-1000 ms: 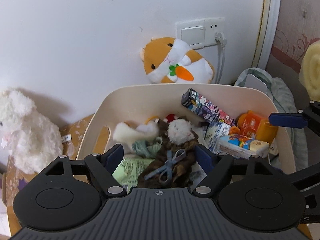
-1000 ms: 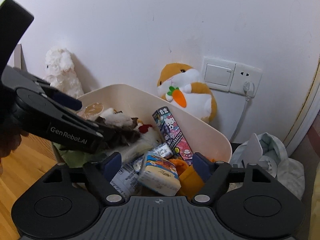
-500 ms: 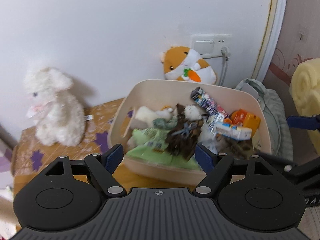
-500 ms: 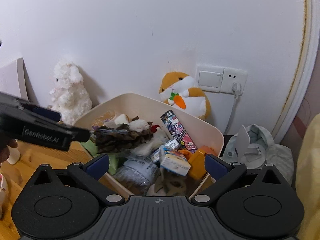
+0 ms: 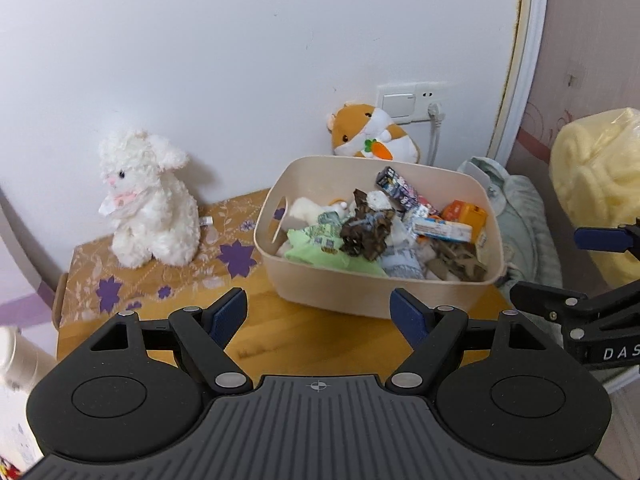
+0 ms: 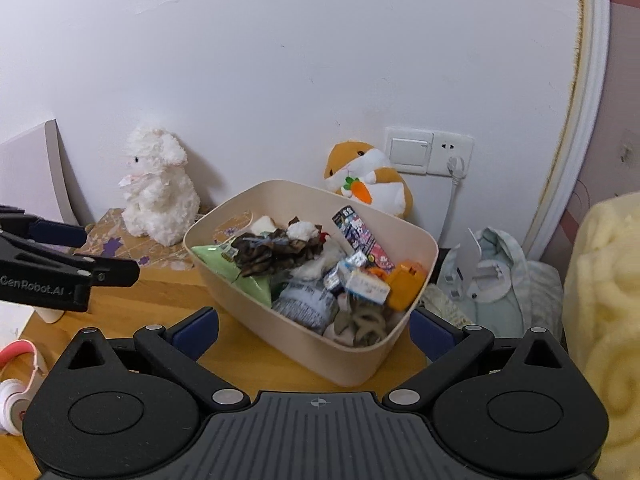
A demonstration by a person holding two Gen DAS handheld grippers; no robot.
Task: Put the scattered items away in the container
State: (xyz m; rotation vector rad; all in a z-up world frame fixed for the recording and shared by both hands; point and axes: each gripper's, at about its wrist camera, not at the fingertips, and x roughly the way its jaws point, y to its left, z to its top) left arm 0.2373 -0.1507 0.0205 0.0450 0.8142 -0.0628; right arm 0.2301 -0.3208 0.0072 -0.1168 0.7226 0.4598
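Both grippers stand wide apart and hold nothing: the left gripper (image 5: 319, 312) fills the bottom of its own frame with blue pads spread over bare wood, and the right gripper (image 6: 314, 330) does the same in its frame, its pads flanking the near corner of the container.

A wooden counter (image 5: 304, 340) carries everything, set against a white wall (image 5: 240, 60) with a light switch and socket (image 5: 408, 102) at centre right; a white plug and cable (image 5: 434, 128) hang from the socket. A floral cloth (image 5: 168, 272) covers the counter's left rear part, and a white plush rabbit (image 5: 148, 200) sits on it. An orange hamster plush (image 5: 372, 136) holding a carrot leans on the wall just behind the container.

The beige container (image 5: 360, 296) sits in the middle of the left wrist frame, above and slightly right of the left gripper and apart from it. It is heaped with small things: a green packet (image 5: 320, 248), a dark brown crumpled item (image 5: 366, 232), a printed cartoon box (image 5: 400, 190) and an orange carton (image 5: 466, 216).

In the right wrist frame the container (image 6: 352, 368) sits just above the gripper, its near wall close to the pads. Pink and white headphones (image 6: 16, 392) lie at the lower left edge. A pale green garment (image 6: 516, 280) lies to the right beyond the counter's edge, and a yellow blanket (image 6: 608, 300) fills the right margin. Bare wood lies open between the container and both grippers.
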